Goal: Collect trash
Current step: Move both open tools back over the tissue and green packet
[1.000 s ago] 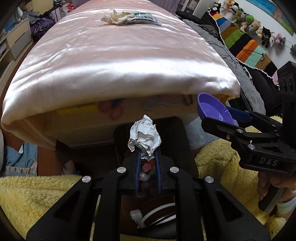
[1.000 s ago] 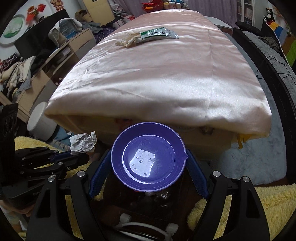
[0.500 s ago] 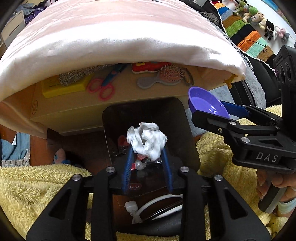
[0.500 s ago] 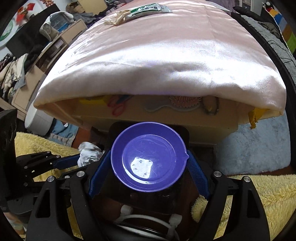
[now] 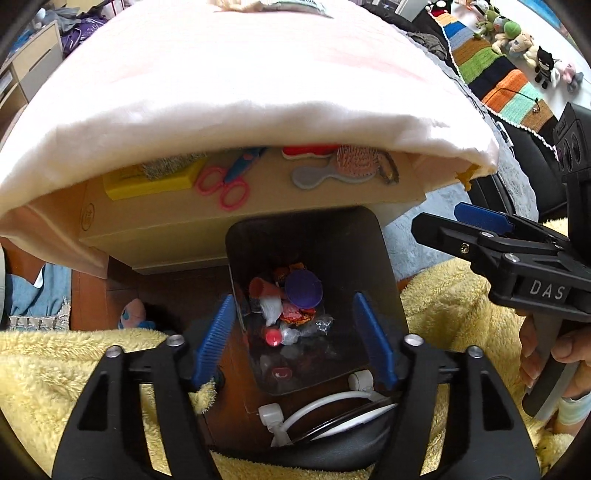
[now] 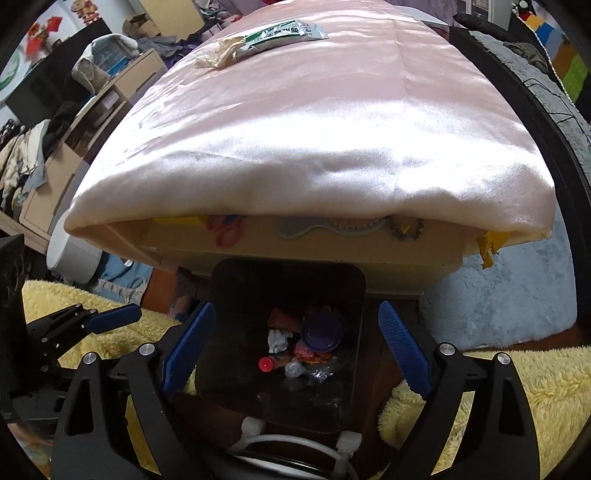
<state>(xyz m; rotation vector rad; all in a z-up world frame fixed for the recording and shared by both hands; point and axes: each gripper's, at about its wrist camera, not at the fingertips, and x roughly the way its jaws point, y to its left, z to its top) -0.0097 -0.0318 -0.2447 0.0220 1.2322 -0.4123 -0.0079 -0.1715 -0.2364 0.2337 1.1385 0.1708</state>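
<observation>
Biggest first: the table (image 6: 314,129) under a pink satin cloth, filling the far half of both views. Pushed up against its near edge, on the floor, a black bin (image 5: 369,251) with mouth up, placed straight below both tools so that anything let go drops in. Yellow fleece blanket (image 5: 74,369) bunched to the left and right of the bin, crowding the rim but not covering the opening.

Left tool (image 5: 291,301): aimed steeply down over the bin's mouth, jaws spread wide after just opening, nothing between them. Right tool (image 6: 295,309): same pose beside it — jaws at full spread, also just opened further, empty.

Down inside the bin, on top of older rubbish: a purple bowl (image 5: 303,288), and just left of it a wad of crumpled paper (image 5: 271,308). Probably this round's load, now delivered.

Still out in the open, at the far end of the table: a green-and-white wrapper (image 6: 284,33) touching a beige crumpled wad (image 6: 221,53). Likely the next pickup. No obstacle on the cloth between here and there — only a long reach across the table.

Under the cloth's near overhang: yellow block (image 5: 155,181), pink scissors (image 5: 225,184), hairbrush (image 5: 354,164). By the look of them household items, not trash, so best left alone.
</observation>
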